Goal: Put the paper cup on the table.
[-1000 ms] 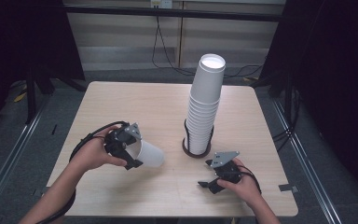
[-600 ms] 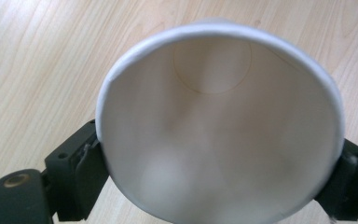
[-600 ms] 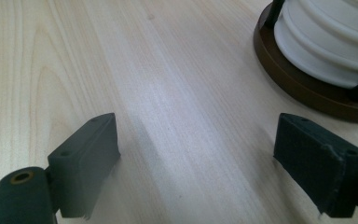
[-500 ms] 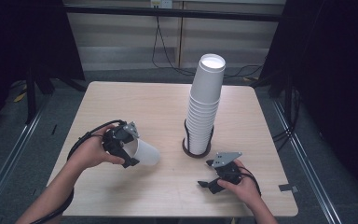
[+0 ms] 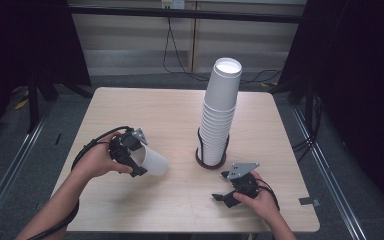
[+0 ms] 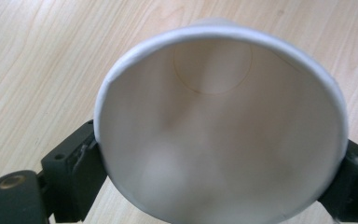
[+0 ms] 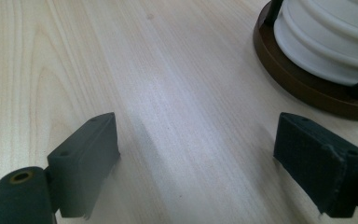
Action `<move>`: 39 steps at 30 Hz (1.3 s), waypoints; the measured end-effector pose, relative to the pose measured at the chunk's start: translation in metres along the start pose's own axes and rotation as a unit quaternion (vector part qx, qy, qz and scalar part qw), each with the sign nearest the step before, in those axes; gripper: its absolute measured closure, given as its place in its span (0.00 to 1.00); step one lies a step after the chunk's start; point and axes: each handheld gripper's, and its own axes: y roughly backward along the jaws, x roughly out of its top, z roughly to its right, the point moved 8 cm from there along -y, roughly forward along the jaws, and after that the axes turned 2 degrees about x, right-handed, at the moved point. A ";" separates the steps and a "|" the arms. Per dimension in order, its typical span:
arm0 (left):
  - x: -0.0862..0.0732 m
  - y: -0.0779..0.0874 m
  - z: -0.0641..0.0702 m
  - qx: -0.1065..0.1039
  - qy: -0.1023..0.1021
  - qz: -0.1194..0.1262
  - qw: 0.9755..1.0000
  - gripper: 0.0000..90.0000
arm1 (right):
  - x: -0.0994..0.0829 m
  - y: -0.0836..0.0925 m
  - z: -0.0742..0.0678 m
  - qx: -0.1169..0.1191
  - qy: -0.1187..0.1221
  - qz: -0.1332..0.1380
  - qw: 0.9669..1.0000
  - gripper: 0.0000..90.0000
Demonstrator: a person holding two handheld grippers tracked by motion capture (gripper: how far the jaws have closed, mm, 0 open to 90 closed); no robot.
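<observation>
My left gripper holds a white paper cup on its side, low over the left part of the wooden table. In the left gripper view the cup's open mouth faces the camera, and both pads touch its rim. The jaws have just been opening with the cup still between them. My right gripper rests open near the front right edge with nothing between its fingers. A tall stack of white cups stands in a dark round holder just beyond it.
The holder's brown base and the lowest cups of the stack lie close ahead and to the right of my right gripper. Black cables trail from both grippers. Dark floor and metal rails surround the table.
My left gripper and the cup have shifted slightly to the left. The right gripper and the stack have not moved.
</observation>
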 end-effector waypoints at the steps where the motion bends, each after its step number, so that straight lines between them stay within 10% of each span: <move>1: 0.000 -0.001 -0.001 0.001 0.006 0.000 1.000 0.12 | 0.000 0.000 0.000 0.000 0.000 0.000 1.000 0.15; 39: 0.018 -0.016 -0.013 0.007 0.028 0.026 0.999 0.08 | 0.000 0.000 -0.001 0.003 0.001 0.002 1.000 0.15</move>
